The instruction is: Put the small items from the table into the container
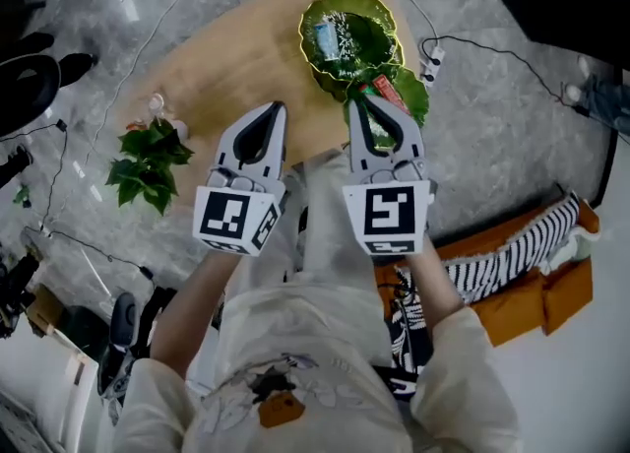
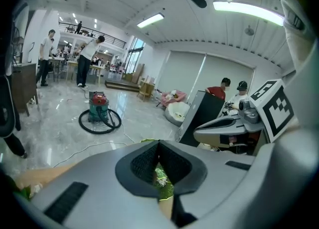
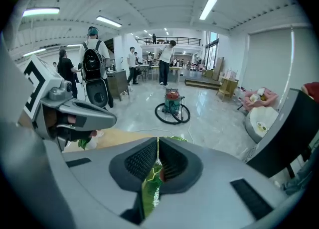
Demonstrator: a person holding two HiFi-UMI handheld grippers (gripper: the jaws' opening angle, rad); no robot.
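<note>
In the head view, the left gripper [image 1: 279, 106] and right gripper [image 1: 354, 101] are hanging side by side over the wooden table [image 1: 217, 57]. Both are pointing at the green leaf-shaped container [image 1: 307, 32], where a blue packet [image 1: 328, 39] and a red packet [image 1: 387, 92] are lying. In the left gripper view, the left gripper [image 2: 159, 143] is pressing its jaws together on nothing, with the container [image 2: 162, 179] showing behind them. In the right gripper view, the right gripper [image 3: 158, 141] is likewise holding its jaws together, empty, above the container [image 3: 149, 188].
</note>
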